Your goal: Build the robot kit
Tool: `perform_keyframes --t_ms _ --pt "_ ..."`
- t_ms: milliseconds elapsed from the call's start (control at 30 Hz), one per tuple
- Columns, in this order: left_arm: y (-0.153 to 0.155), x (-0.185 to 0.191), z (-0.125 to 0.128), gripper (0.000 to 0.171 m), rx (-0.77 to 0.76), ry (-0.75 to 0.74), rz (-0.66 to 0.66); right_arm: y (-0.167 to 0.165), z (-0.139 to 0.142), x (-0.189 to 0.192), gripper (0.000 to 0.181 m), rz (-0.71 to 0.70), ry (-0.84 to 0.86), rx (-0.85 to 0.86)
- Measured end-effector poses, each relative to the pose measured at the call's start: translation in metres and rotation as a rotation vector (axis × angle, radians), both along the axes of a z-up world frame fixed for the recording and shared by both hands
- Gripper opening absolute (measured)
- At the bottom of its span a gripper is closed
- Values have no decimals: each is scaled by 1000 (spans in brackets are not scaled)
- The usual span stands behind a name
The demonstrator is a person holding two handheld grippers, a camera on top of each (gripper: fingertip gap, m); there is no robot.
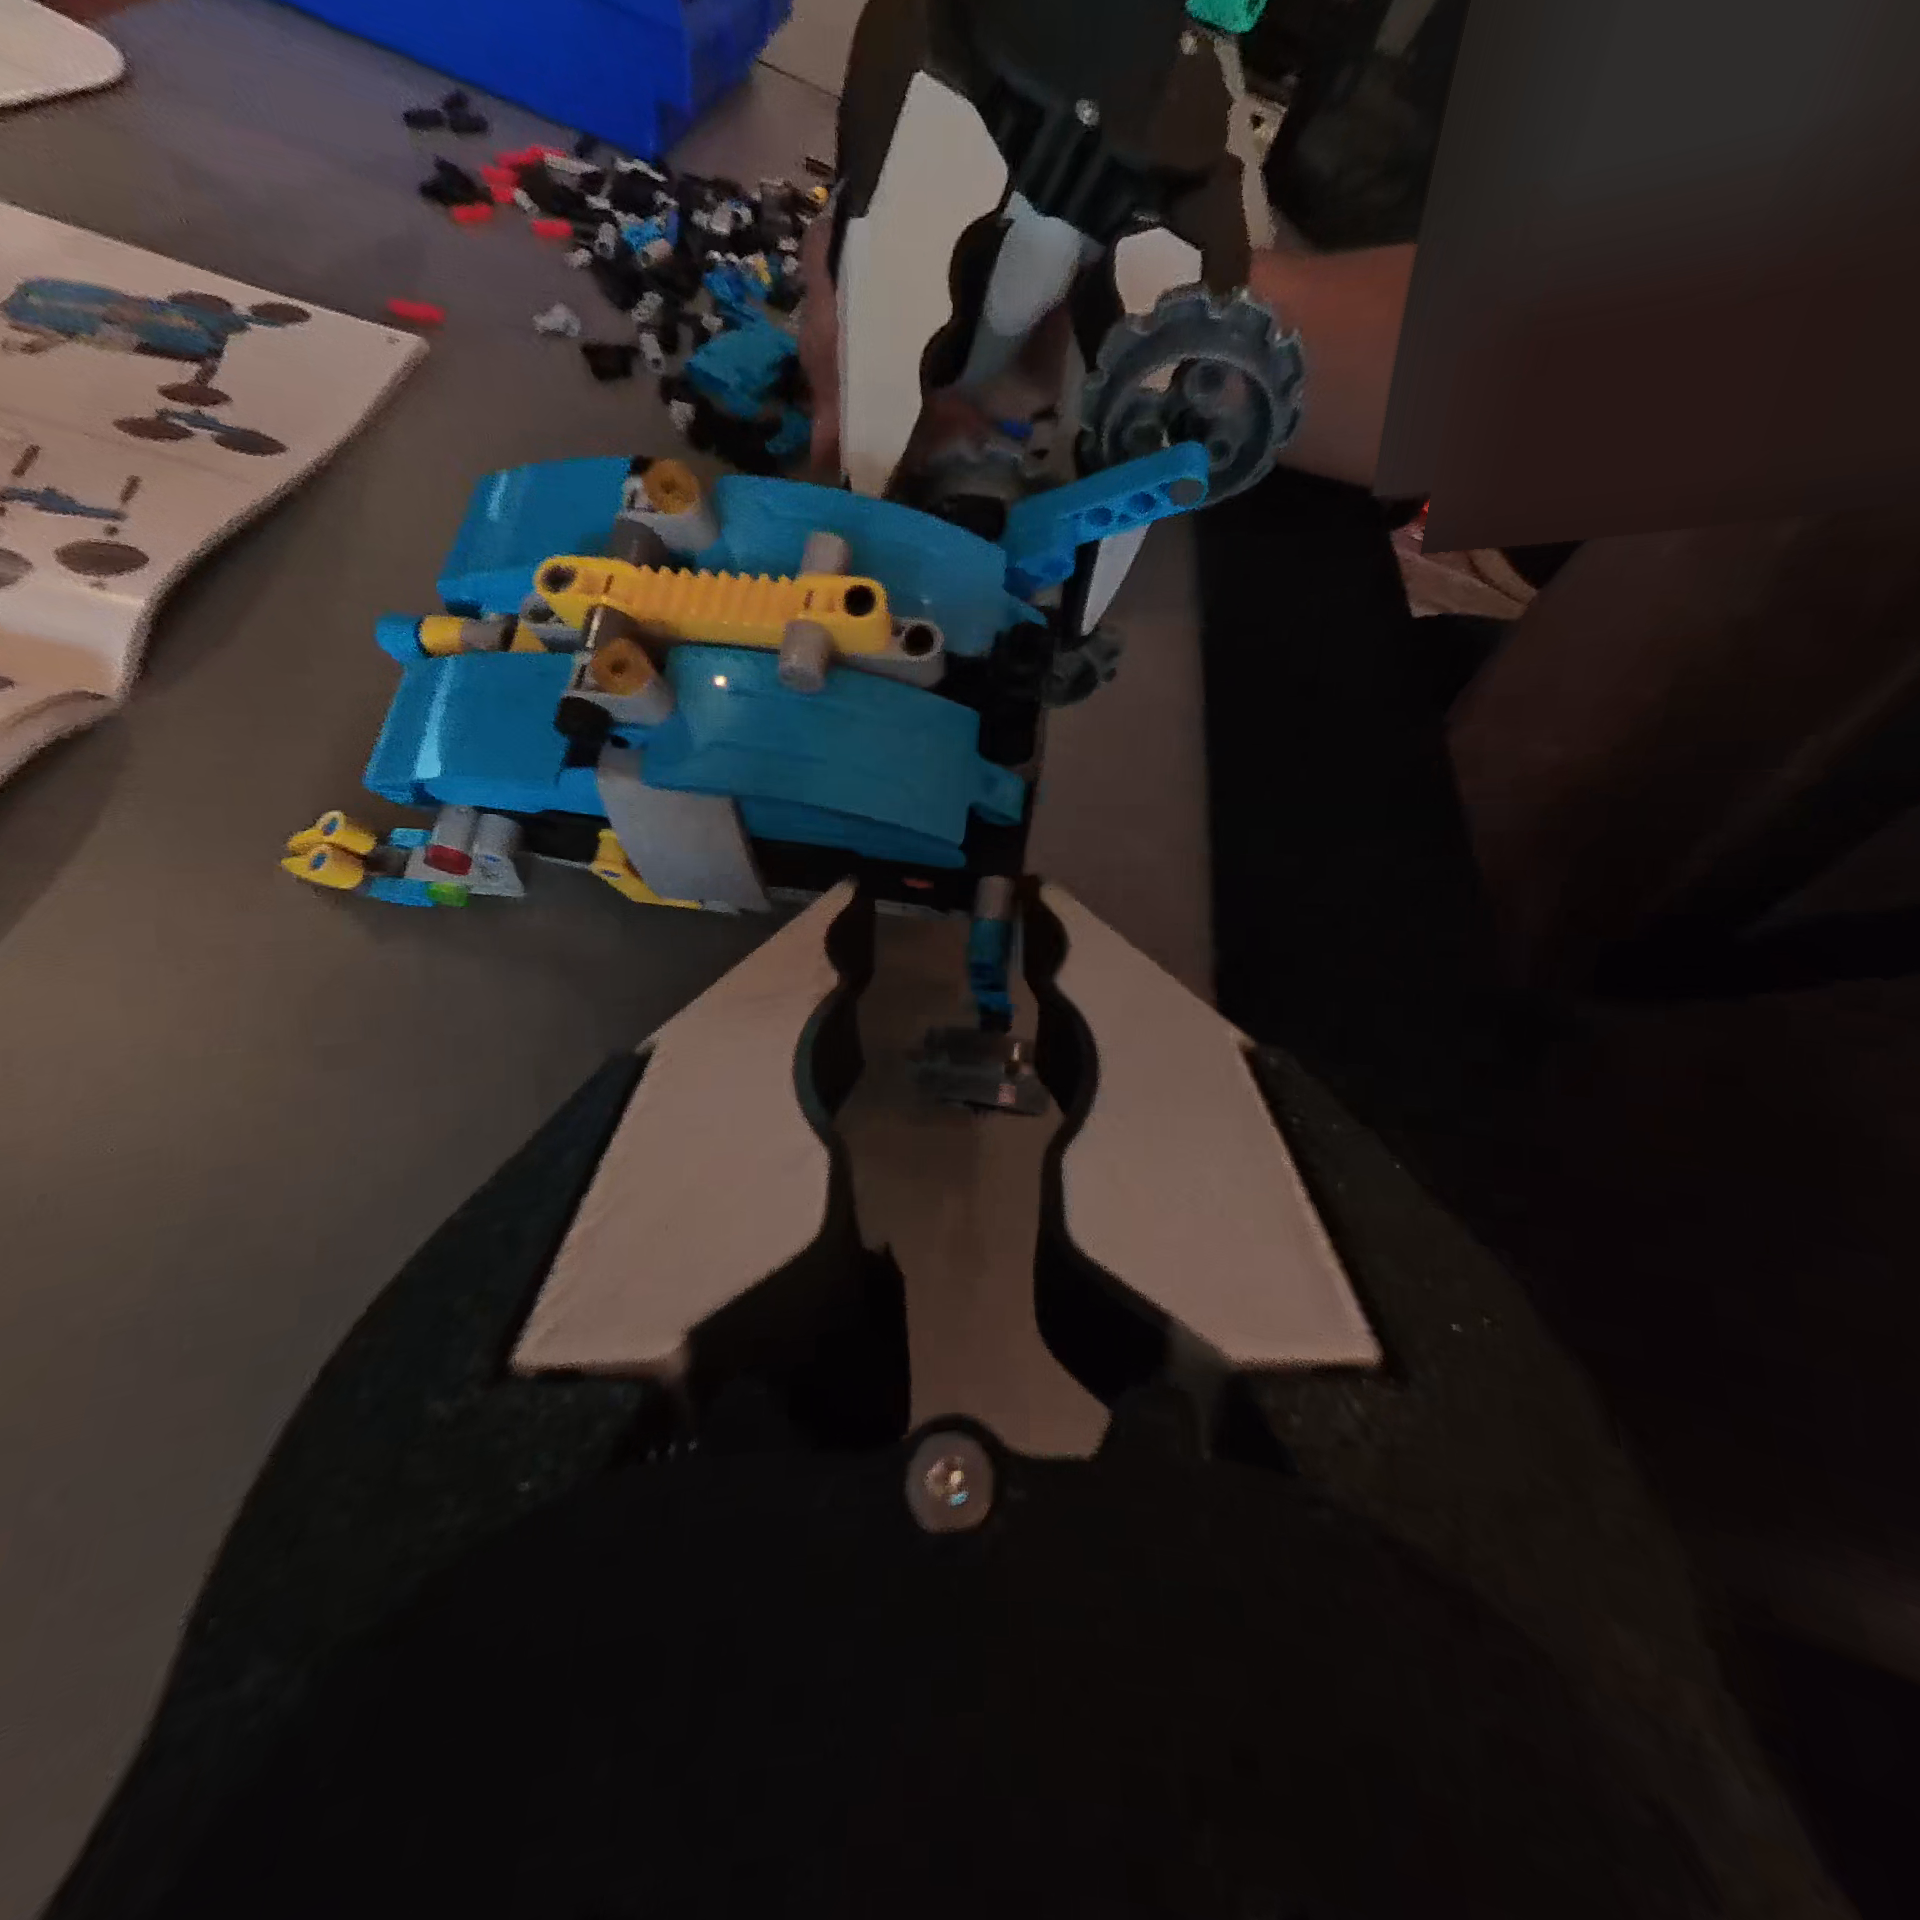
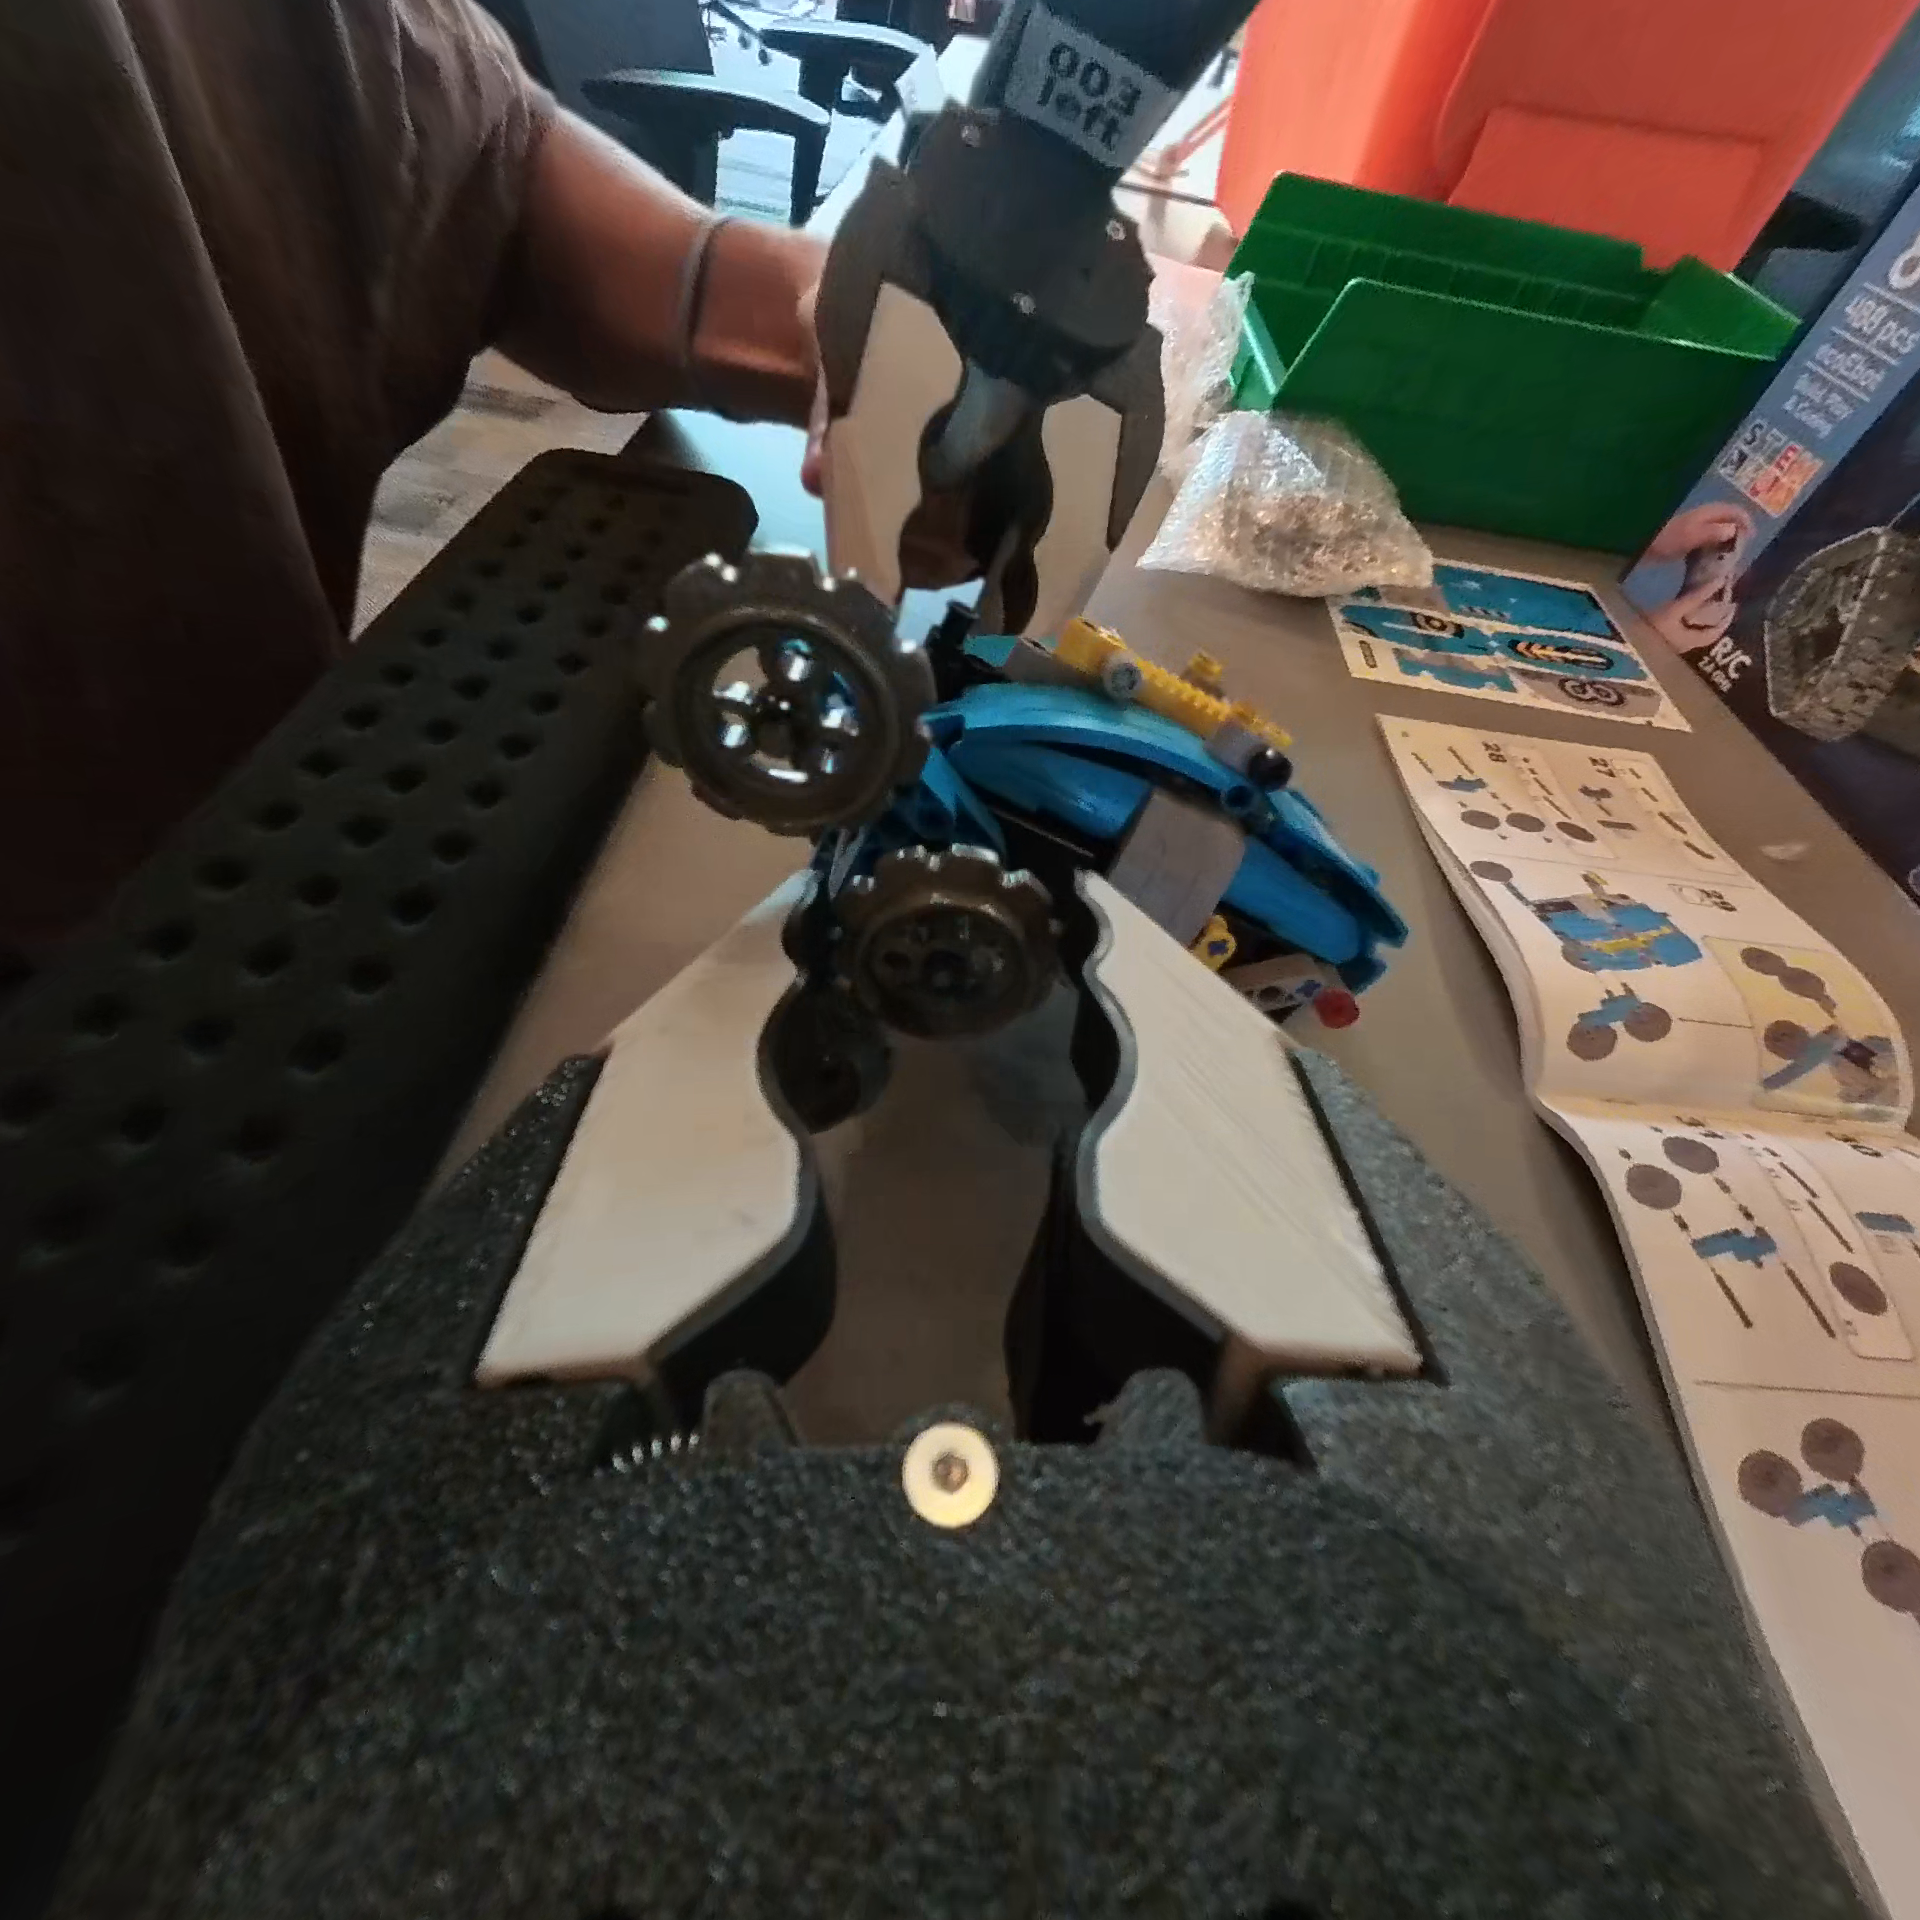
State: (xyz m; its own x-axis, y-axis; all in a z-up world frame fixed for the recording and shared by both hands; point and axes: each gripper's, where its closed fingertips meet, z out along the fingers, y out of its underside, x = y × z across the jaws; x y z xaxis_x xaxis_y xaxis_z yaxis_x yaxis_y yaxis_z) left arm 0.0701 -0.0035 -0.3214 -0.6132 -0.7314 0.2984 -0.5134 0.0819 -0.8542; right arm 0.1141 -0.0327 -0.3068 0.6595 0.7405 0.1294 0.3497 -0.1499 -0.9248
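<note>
Model vehicle (image 1: 707,686) lies on its side on the desk (image 1: 208,1039), between the 2 claws — left claw (image 1: 940,914) at one end, right claw (image 2: 935,914) at the other. Parts pile (image 1: 665,239) lies behind the model in the left wrist view, a bin (image 1: 582,52) beyond it. Open booklet (image 2: 1662,1018) lies right of the model in the right wrist view — bag (image 2: 1278,499), second bin (image 2: 1507,353) and box (image 2: 1818,468) behind it.

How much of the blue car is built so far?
The blue body with its yellow rack looks built, and one wheel is on. The right gripper straddles a second wheel; the left gripper is at the body's end. Loose parts remain, so probably more to add.
</note>
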Motion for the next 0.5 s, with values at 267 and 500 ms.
perform_keyframes --t_ms 267,500 --pt "-6 -2 -13 20 -58 53 -59 -1 -3 4 45 -4 4 -7" --pt "-7 0 -7 7 -81 -13 -112 -1 -3 7 45 -8 20 -22"
